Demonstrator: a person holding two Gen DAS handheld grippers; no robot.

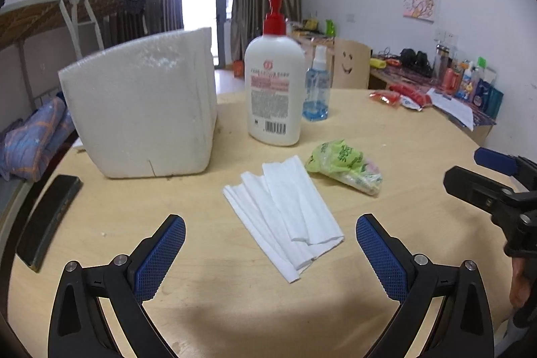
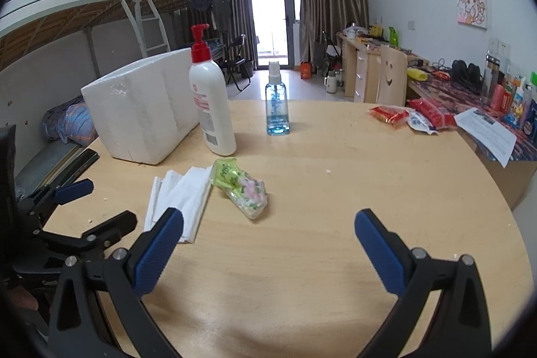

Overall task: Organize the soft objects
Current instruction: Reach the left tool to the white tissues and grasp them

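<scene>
A stack of white folded tissues (image 1: 285, 213) lies on the round wooden table (image 1: 386, 136), just ahead of my open, empty left gripper (image 1: 270, 252). A green plastic tissue packet (image 1: 345, 165) lies right of the tissues, touching their far corner. In the right wrist view the tissues (image 2: 179, 198) and packet (image 2: 240, 187) lie ahead and left of my open, empty right gripper (image 2: 268, 245). The left gripper (image 2: 90, 205) shows there at the left edge; the right gripper (image 1: 483, 173) shows at the right edge of the left wrist view.
A white foam box (image 1: 141, 109) stands at the back left, a white lotion pump bottle (image 1: 273, 83) and a blue spray bottle (image 1: 316, 89) beside it. A dark flat object (image 1: 47, 220) lies at the left edge. Red snack packets (image 2: 412, 116) and paper (image 2: 486, 130) lie far right.
</scene>
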